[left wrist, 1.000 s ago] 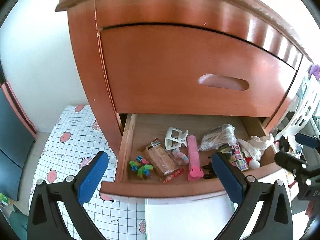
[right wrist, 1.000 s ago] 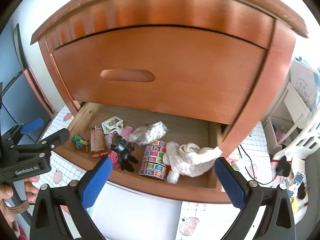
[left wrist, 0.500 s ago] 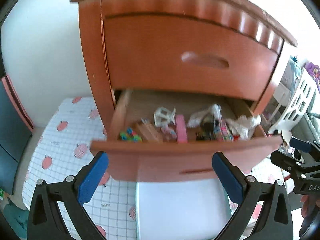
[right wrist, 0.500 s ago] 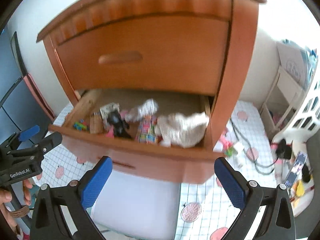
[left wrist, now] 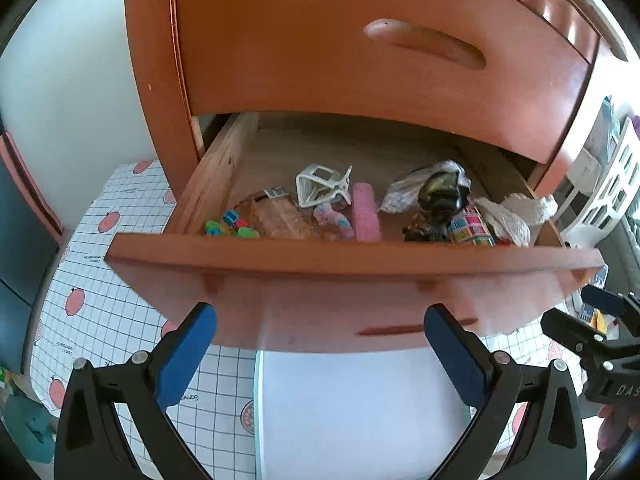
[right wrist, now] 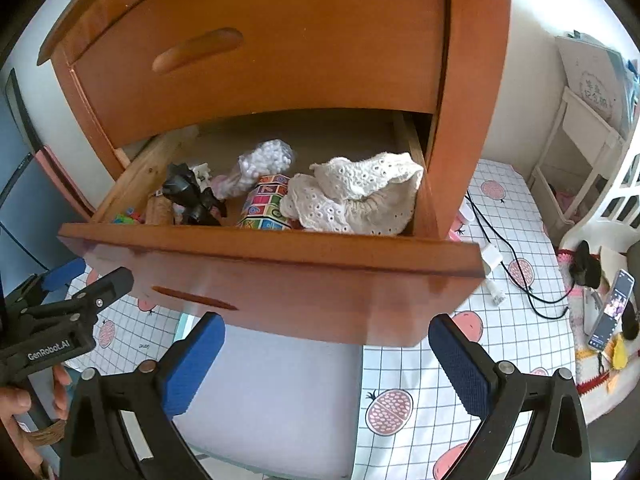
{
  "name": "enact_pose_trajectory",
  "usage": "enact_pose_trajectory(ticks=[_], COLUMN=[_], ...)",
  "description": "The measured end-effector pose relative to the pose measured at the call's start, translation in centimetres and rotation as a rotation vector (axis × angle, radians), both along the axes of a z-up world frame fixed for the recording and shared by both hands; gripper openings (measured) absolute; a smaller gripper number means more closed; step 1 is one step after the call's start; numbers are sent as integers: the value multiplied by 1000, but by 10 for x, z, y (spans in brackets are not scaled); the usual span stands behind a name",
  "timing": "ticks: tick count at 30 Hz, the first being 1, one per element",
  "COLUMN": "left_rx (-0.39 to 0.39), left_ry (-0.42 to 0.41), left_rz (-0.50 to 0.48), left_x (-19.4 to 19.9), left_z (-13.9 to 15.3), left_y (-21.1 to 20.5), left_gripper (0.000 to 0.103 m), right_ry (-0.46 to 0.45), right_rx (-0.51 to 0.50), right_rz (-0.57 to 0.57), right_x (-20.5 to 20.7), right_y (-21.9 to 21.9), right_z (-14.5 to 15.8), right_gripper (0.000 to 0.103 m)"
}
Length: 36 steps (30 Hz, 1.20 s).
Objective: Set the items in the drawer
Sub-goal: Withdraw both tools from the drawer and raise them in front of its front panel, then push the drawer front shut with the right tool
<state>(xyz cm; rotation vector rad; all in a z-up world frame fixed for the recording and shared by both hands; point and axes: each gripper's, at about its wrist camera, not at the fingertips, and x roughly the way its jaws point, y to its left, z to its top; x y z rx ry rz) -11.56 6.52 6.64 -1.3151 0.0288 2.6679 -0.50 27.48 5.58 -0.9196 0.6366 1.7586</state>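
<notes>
The lower drawer (left wrist: 344, 256) of a reddish wooden cabinet stands pulled out, its front panel (right wrist: 280, 280) facing me. Inside lie a white clip (left wrist: 320, 186), a pink strip (left wrist: 365, 212), a wrapped snack (left wrist: 276, 216), small coloured pieces (left wrist: 230, 226), a black toy (right wrist: 190, 194), a bag of white beads (right wrist: 266, 158), a colourful cube (right wrist: 266, 204) and a cream lace cloth (right wrist: 356, 194). My left gripper (left wrist: 320, 356) hangs open and empty below the drawer front. My right gripper (right wrist: 326, 364) is also open and empty, just in front of the drawer.
The upper drawer (left wrist: 380, 48) is closed above. A white mat (left wrist: 352, 412) and a tiled floor sheet with red fruit prints (right wrist: 472, 364) lie below. Cables (right wrist: 516, 264), a phone (right wrist: 612, 312) and white shelving (right wrist: 584, 140) sit to the right. A hand (right wrist: 16, 404) holds the left gripper.
Both grippers have dropped lower and drawn back from the drawer; its front panel now fills the middle of both views. The contents have not moved.
</notes>
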Motion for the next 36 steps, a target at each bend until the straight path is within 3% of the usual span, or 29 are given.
enact_pose_trajectory(ticks=[8, 20, 36], left_rx=[26, -4, 11], left_ry=[-15, -5, -27], left_rz=[14, 11, 8], left_x=[-20, -56, -67], left_z=[-3, -5, -11], left_y=[1, 12, 14], left_gripper=[103, 103, 103], right_ry=[27, 29, 46], right_rx=[11, 40, -5], right_rz=[-15, -16, -35], right_x=[-3, -20, -23], right_y=[16, 48, 67], right_z=[1, 1, -17], right_gripper=[103, 103, 103])
